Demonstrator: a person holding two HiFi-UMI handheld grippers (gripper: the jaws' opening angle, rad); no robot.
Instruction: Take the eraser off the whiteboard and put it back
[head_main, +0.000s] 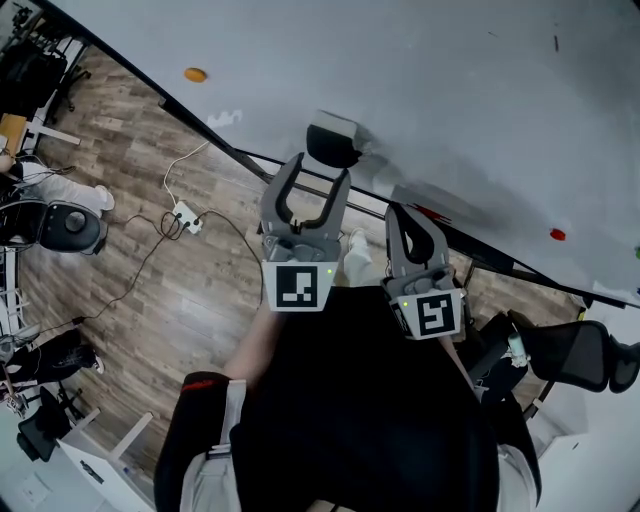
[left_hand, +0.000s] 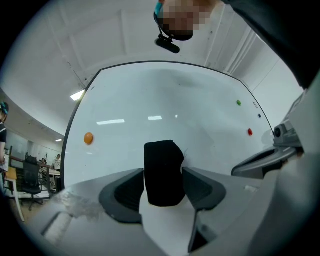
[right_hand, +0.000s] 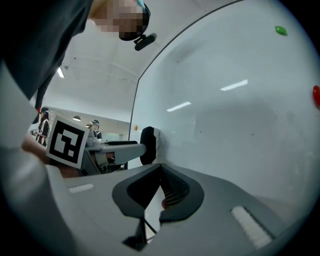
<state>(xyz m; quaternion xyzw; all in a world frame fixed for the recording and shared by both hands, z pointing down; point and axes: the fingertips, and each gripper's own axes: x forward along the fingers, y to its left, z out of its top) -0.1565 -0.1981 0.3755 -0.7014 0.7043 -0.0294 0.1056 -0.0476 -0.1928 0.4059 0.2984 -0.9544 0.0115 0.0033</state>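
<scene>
Head view. Nearest the lens, a black top (head_main: 370, 400) filling the lower frame. Just beyond it, the left gripper (head_main: 322, 168) and right gripper (head_main: 410, 222) side by side, marker cubes facing up, both aimed at the whiteboard (head_main: 420, 90). At the left gripper's tips, the eraser (head_main: 335, 143), stuck to the board. Further along the board, an orange magnet (head_main: 195, 74) and a red magnet (head_main: 557, 235). Under the board, wood floor (head_main: 140, 190) with a cable running to a power strip (head_main: 186, 216).

Left gripper view. Fingers spread wide, with the eraser (left_hand: 163, 172) standing upright between the two pads and flat against the whiteboard (left_hand: 165, 105). Not squeezed: sliver of a gap at the right-hand pad.

Right gripper view. Fingers closed tip to tip, nothing between them. Off to the left, the left gripper (right_hand: 142, 146) reaching level to the eraser (right_hand: 148, 145), dark side outward, pale side on the board. High up on the board, a green magnet (right_hand: 281, 30).
</scene>
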